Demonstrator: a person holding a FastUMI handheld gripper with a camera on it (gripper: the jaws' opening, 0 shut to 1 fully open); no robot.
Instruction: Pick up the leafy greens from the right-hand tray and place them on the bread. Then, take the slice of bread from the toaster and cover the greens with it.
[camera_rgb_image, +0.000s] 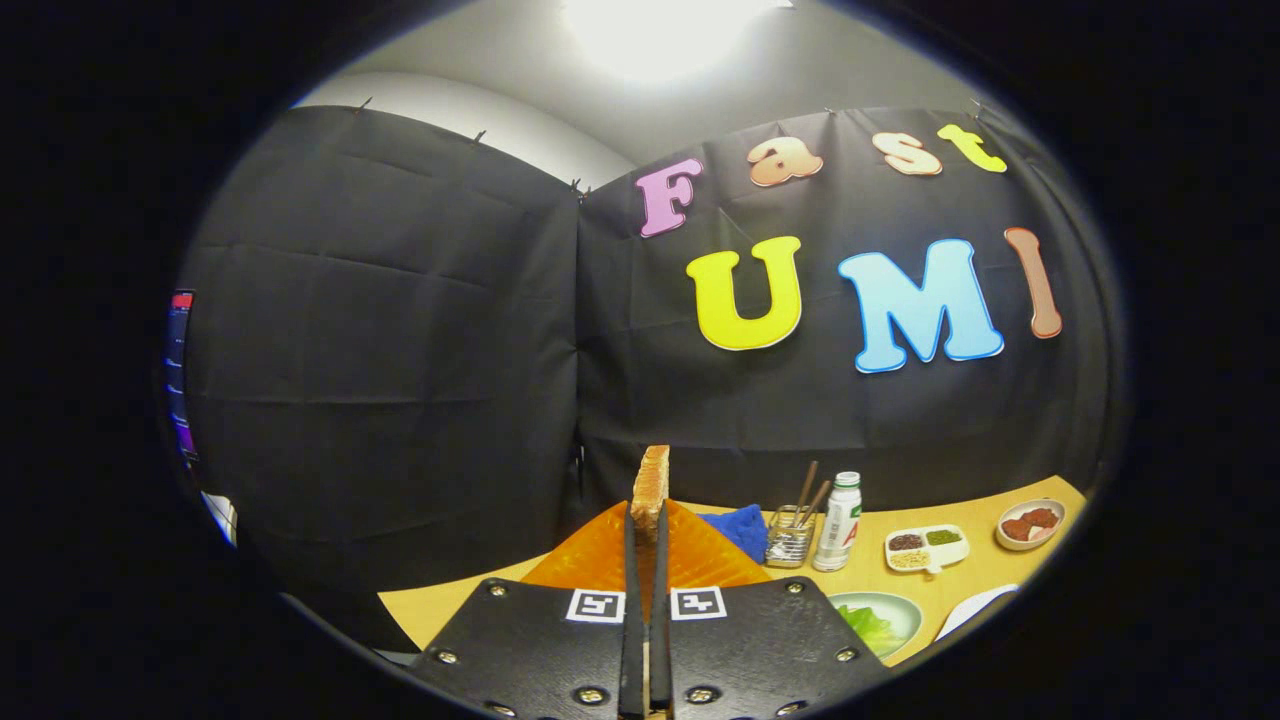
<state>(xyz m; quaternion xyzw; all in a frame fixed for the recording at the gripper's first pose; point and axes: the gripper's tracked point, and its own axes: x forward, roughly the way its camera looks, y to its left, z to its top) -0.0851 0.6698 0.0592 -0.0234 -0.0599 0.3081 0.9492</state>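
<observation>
A toasted slice of bread (653, 472) stands upright and edge-on between my fingers, lifted above the table with the booth wall behind it. My gripper (645, 518) is shut on the lower part of the slice, both fingers pressing its flat sides. Leafy greens (866, 624) lie on a pale green plate (905, 606) low to the right of my fingers, near the table's front edge.
Beyond my fingers lies an orange mat (590, 558) with a blue cloth (742, 528) behind it. Further right stand a wire holder with chopsticks (790, 538), a white bottle (838, 510), a divided dish of seeds (927, 547), a bowl of red food (1030, 523) and a white plate (978, 604).
</observation>
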